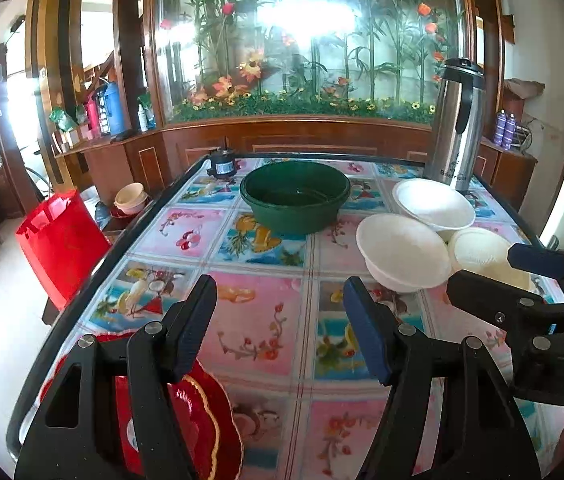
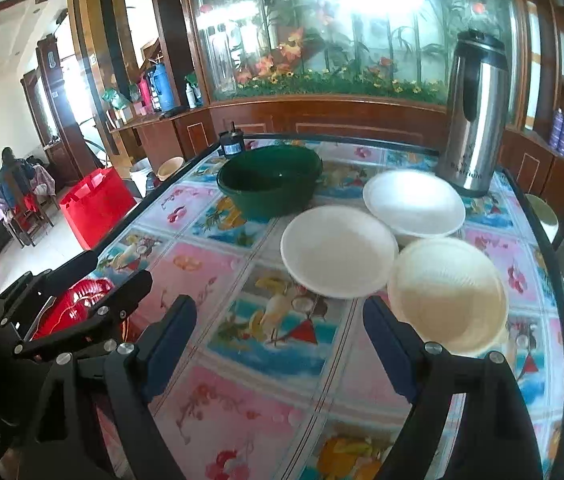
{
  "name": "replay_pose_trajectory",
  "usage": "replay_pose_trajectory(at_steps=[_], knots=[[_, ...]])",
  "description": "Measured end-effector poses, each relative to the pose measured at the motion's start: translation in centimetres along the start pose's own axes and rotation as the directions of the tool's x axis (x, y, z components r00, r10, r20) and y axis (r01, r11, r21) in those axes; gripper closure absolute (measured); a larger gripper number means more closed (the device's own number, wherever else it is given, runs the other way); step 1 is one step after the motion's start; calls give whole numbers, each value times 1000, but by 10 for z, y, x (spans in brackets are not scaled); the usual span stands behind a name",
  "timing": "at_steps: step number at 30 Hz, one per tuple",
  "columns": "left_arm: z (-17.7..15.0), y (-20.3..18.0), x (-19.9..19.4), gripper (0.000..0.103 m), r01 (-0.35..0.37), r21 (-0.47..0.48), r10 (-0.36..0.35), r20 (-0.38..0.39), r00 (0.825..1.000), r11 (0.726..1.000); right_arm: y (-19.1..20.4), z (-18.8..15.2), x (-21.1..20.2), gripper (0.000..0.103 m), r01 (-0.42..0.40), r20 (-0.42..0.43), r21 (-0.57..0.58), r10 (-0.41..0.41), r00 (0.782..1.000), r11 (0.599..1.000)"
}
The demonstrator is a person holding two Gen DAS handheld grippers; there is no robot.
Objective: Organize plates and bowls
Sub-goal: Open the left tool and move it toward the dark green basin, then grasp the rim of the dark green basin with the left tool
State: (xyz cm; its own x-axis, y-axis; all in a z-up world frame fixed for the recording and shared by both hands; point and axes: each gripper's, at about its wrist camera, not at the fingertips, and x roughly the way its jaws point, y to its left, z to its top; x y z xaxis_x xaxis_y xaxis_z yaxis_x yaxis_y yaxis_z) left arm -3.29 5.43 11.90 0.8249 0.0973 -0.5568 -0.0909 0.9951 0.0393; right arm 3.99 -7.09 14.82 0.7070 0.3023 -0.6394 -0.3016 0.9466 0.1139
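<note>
Your left gripper [image 1: 278, 300] is spread with nothing between the jaws, hovering over the patterned surface [image 1: 258, 320]. The red plate [image 1: 202, 420] with the scalloped gold rim lies under its left finger, at the near-left corner of the surface. Straight ahead of it, further back, sits the dark green basin [image 1: 295, 196], and a black motor-like part [image 1: 221, 163] is at the far-left edge.

Your right gripper [image 2: 282, 332] is also spread wide and empty. Just past its right fingertip is the cream bowl [image 2: 447, 296], close but I can't tell if it touches. Beyond that, the near white bowl [image 2: 339, 250] sits ahead between the fingers, its rim against or overlapping the cream bowl. The far white bowl [image 2: 413, 204] is behind both, overlapped by them at its near edge, with the steel thermos [image 2: 475, 116] upright just beyond it. From the right wrist view the left gripper shows low left, over the red plate. All three pale bowls cluster on the right half, the basin centre-back, the plate well apart at near-left
</note>
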Motion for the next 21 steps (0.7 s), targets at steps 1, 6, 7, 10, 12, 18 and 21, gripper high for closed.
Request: replay_pose_trajectory(at_steps=[1, 6, 7, 10, 12, 18, 21], knots=[[1, 1, 2, 36, -1, -2, 1, 1, 1000, 1000, 0, 3, 1, 17, -3, 2, -3, 3, 1000, 1000], [16, 4, 14, 36, 1, -7, -1, -12, 1000, 1000, -2, 14, 13, 17, -11, -7, -17, 11, 1000, 1000], [19, 5, 16, 36, -1, -6, 1, -12, 1000, 1000, -2, 16, 15, 17, -9, -10, -22, 8, 1000, 1000], [30, 7, 25, 36, -8, -1, 8, -15, 1000, 1000, -4, 24, 23, 17, -4, -17, -24, 4, 1000, 1000], [37, 10, 33, 36, -8, -9, 7, -32, 999, 1000, -4, 30, 29, 17, -3, -19, -28, 2, 1000, 1000], [62, 27, 64, 36, 11, -74, -18, -93, 996, 997, -14, 56, 56, 17, -20, -48, -13, 19, 999, 1000], [76, 36, 79, 36, -7, -112, -4, -99, 995, 994, -21, 70, 71, 17, -10, -65, -3, 10, 998, 1000]])
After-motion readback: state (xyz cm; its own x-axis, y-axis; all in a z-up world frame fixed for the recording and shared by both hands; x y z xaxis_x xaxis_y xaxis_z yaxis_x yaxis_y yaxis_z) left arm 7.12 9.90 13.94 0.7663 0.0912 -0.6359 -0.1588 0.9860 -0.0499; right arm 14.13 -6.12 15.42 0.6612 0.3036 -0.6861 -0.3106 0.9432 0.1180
